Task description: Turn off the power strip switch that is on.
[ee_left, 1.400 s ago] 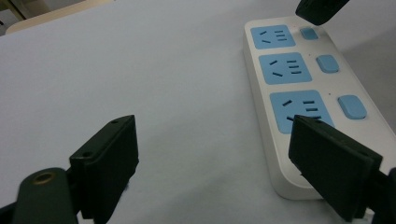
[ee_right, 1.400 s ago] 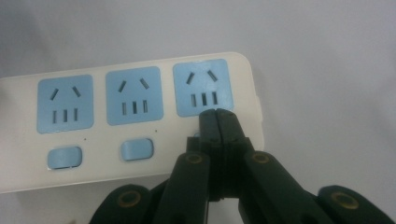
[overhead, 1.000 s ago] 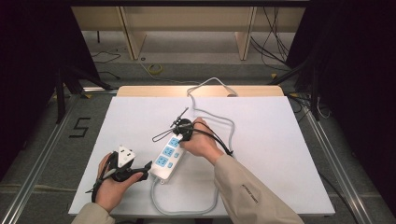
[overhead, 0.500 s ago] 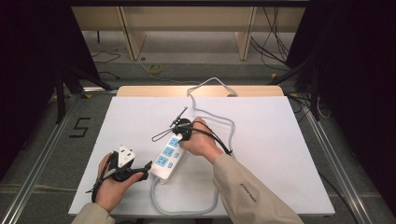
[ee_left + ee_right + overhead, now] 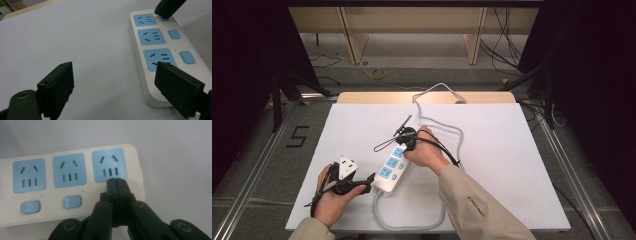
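A white power strip (image 5: pixel 391 169) with three blue sockets and blue switches lies on the white table (image 5: pixel 512 150). My right gripper (image 5: pixel 404 142) is shut with nothing between its jaws. In the right gripper view its closed tips (image 5: pixel 116 183) rest on the strip (image 5: pixel 70 170) just below the end socket, in line with the two visible switches (image 5: pixel 72 202). My left gripper (image 5: pixel 368 181) rests at the strip's near end and is open and empty. In the left gripper view (image 5: pixel 113 82) its right jaw overlaps the nearest socket of the strip (image 5: pixel 152 37), and the right gripper's tip (image 5: pixel 167 7) touches the far switch.
The strip's grey cable (image 5: pixel 412 224) loops round the front of the table and runs to the back edge (image 5: pixel 434 92). A wooden edge borders the table's far side (image 5: pixel 362 97). Dark frames and floor cables lie beyond.
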Available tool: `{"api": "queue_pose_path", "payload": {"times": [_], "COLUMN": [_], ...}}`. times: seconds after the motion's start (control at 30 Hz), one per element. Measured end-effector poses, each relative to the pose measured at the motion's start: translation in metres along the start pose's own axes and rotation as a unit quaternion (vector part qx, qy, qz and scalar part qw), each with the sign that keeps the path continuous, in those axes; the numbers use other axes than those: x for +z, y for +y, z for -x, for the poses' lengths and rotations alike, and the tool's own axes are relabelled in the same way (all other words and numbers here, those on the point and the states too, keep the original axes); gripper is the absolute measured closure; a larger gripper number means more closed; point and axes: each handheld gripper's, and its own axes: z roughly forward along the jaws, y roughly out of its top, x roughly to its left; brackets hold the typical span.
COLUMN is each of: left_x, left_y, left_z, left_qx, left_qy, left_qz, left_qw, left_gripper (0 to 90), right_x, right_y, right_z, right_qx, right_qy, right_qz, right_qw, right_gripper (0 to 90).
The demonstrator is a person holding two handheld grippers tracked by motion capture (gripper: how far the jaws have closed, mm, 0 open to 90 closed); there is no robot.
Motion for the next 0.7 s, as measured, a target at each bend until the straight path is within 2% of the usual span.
{"api": "queue_pose_path", "payload": {"times": [0.43,0.53,0.63,0.7], "left_x": [0.0006,0.0008,0.0007,0.0006], "left_y": [-0.0006,-0.0007,-0.0008,-0.0012], "left_z": [-0.0004,-0.0003,-0.0006,-0.0008], "left_qx": [-0.002,-0.002,-0.002,-0.004], "left_qy": [0.000,0.000,-0.001,-0.001], "left_qz": [-0.001,-0.001,-0.002,-0.002], "left_qw": [1.0000,1.0000,1.0000,1.0000], "left_gripper": [15.6,15.6,15.6,15.6], "right_x": [-0.0005,-0.0033,-0.0056,-0.0077], "right_y": [-0.0029,-0.0031,-0.0051,-0.0081], "right_z": [-0.0011,-0.0015,-0.0013,0.0008], "right_qx": [-0.008,-0.012,-0.017,-0.012], "right_qy": [-0.003,-0.005,-0.005,-0.004], "right_qz": [0.011,0.024,0.018,0.027], "right_qw": [0.9999,0.9996,0.9997,0.9995], "right_gripper": [90.0,90.0,90.0,90.0]}}
